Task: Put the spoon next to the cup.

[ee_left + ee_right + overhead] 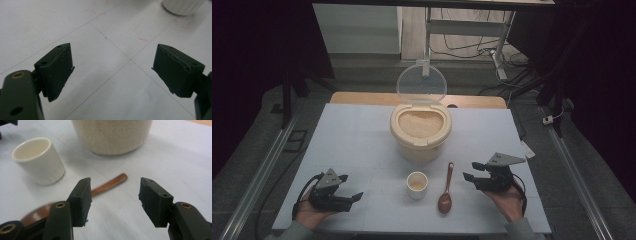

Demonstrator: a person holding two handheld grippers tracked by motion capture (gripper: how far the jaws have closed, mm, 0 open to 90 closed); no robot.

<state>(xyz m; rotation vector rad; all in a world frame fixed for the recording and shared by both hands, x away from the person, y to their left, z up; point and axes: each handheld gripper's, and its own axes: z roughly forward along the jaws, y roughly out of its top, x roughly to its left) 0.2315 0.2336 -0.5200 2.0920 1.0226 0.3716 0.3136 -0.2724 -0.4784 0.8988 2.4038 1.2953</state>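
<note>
**Both grippers open near spoon and cup, nothing held**

Right gripper sits at the right of the white worktop, fingers spread wide, nothing between them. Wooden spoon lies flat on the worktop just left of it, bowl toward the person, handle pointing at the container. In the right gripper view the spoon handle runs behind the left finger, apart from both. Small white cup stands upright just left of the spoon, not touching. Left gripper rests at the left of the worktop, well apart from the cup, fingers wide open over bare surface, empty. Big beige container of grain stands behind cup and spoon, clear lid hinged upright. Nothing lies between the right gripper and the spoon.
</note>
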